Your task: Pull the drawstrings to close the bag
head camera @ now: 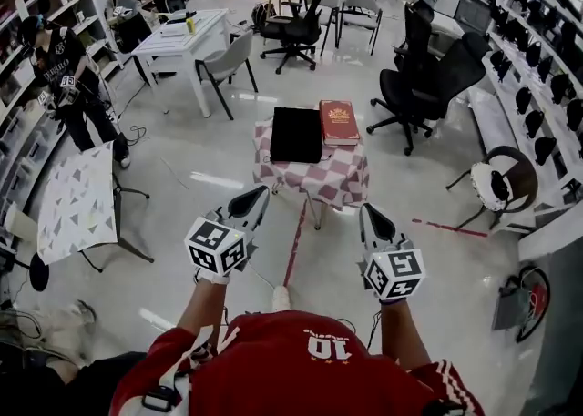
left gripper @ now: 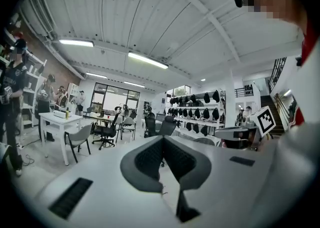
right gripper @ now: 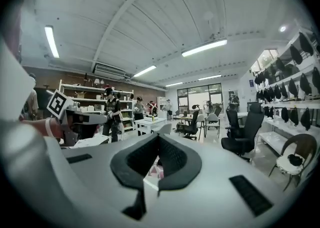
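Fingers (left gripper: 146,161) of left gripper (head camera: 258,194) and right gripper (head camera: 370,214): together, empty, aimed at checkered table (head camera: 321,182). Black bag (head camera: 296,135) flat beside red book (head camera: 339,123); likely approach stance.

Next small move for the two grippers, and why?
Probably step up to the checkered table and open both jaws on the way. The left gripper and right gripper are shut on nothing, held short of the table. The flat black item, likely the bag, lies on it beside a red book.
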The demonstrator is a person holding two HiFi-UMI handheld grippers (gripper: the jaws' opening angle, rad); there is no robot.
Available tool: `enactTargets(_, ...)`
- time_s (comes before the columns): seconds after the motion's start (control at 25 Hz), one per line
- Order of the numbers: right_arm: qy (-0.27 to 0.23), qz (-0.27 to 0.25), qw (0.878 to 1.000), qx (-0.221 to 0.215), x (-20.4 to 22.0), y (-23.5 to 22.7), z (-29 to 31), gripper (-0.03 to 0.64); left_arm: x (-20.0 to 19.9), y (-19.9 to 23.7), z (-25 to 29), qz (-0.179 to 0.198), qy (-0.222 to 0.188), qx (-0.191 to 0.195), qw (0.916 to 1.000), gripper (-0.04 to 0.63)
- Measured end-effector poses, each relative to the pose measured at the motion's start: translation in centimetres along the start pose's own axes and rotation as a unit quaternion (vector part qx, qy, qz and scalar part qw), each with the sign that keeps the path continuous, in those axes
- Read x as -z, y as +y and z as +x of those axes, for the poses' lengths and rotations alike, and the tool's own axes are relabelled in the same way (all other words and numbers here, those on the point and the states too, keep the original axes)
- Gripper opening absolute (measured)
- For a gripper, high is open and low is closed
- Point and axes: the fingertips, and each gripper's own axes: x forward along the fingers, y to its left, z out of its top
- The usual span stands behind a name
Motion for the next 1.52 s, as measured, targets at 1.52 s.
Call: enactTargets(1.52, 0.061, 0.000, 0.998, -0.001, 2.0, -0.4, 15.4, 0.015, 2.4, 14.9, 6.9, -0.022, 0.012, -0.006, 0.9997, 0.006)
